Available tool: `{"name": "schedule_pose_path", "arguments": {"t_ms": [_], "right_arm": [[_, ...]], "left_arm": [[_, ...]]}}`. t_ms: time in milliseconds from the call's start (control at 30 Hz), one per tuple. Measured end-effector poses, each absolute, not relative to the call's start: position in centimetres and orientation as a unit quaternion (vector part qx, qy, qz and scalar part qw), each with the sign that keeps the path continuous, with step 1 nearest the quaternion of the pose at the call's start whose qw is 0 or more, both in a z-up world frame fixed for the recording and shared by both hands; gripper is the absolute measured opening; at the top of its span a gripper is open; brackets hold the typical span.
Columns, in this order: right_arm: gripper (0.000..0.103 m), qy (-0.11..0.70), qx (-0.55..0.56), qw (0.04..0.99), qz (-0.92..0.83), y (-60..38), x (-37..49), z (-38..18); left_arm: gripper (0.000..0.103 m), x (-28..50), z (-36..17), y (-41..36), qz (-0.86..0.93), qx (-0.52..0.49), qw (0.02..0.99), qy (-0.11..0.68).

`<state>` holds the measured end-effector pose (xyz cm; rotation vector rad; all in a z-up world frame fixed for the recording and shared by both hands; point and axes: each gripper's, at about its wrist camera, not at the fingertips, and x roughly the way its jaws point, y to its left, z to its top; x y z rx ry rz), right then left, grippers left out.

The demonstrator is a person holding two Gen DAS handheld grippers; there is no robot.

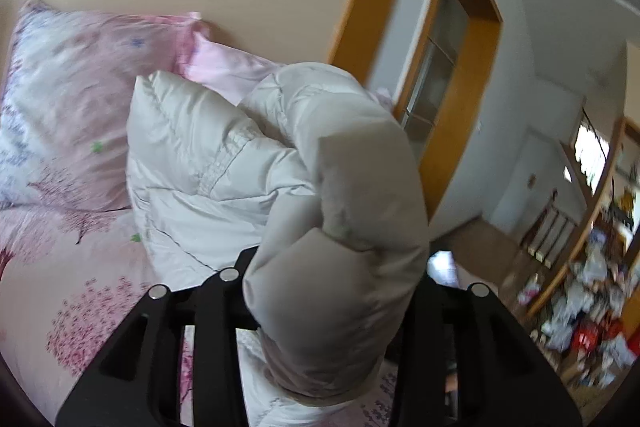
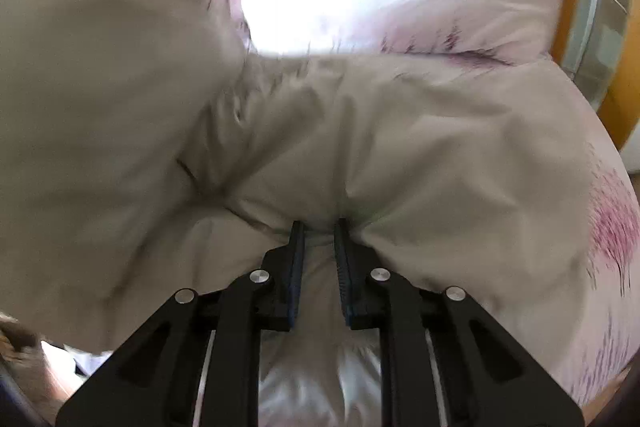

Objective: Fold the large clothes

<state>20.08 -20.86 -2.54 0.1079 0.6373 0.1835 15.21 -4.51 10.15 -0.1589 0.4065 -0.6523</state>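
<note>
A quilted, puffy off-white down jacket (image 1: pixel 224 163) lies bunched on the pink floral bed (image 1: pixel 60 267). Left gripper (image 1: pixel 332 307) holds its padded sleeve; right gripper (image 2: pixel 320 231), fingers narrowly parted, pinches a fabric fold

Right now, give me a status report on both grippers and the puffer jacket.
Left gripper holds a bulky fold of the white puffer jacket, lifted off the bed. Right gripper shut on jacket fabric. Pillow behind, nothing blocking.
</note>
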Motion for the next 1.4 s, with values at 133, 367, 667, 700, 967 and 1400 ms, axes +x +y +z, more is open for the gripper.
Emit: {"name": "schedule_pose_path", "arguments": {"t_ms": [133,367,667,700,967,1400], "right_arm": [[0.017,0.305,0.126,0.934,0.138,-24.2,19.6,-1.6],[0.061,0.221,0.313,0.910,0.157,-36.5,14.2,-0.9],[0.070,0.202,0.479,0.815,0.257,-43.2,14.9,-3.0],[0.070,0.201,0.485,0.809,0.265,-43.8,15.0,-3.4],[0.077,0.205,0.483,0.798,0.295,-46.9,15.6,-3.4],[0.078,0.255,0.244,0.894,0.274,-42.3,16.6,5.0]], "left_arm": [[0.040,14.9,9.8,-8.0,-0.336,-0.039,0.919,0.204],[0.043,15.3,8.7,-13.3,-0.356,-0.009,0.910,0.210],[0.045,15.0,6.8,-20.4,-0.359,0.055,0.907,0.215],[0.046,14.8,6.3,-21.5,-0.356,0.073,0.907,0.213],[0.062,12.6,2.1,-28.6,-0.346,0.213,0.891,0.203],[0.075,11.7,-2.3,-33.4,-0.327,0.324,0.872,0.167]]}}
